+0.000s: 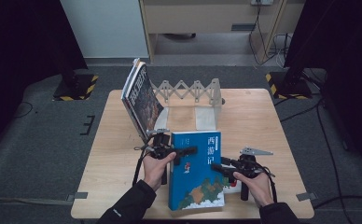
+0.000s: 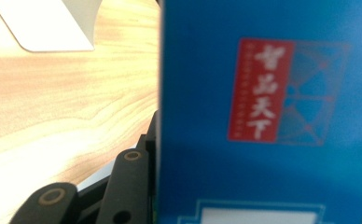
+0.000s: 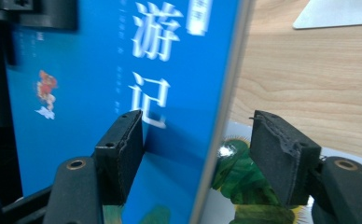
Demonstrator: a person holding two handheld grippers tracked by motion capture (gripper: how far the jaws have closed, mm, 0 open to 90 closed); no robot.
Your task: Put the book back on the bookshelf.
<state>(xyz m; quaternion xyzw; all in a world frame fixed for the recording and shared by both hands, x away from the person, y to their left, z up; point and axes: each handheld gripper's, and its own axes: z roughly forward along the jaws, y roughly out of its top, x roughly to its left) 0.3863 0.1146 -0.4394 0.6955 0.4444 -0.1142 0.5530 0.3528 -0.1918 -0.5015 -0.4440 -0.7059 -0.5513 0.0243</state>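
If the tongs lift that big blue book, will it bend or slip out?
The blue book looks thick with a flat cover, so it probably stays fairly stiff. Its cover looks glossy, so it might slip. The left tongs hold its left edge, and the right tongs straddle its other edge, so two grips should steady it.

Even overhead light, dark room edges; close-up blue book (image 2: 268,112) blurred, pale tabletop (image 2: 53,93) glare.

bare table right (image 1: 272,121), leaning book (image 1: 139,100) left
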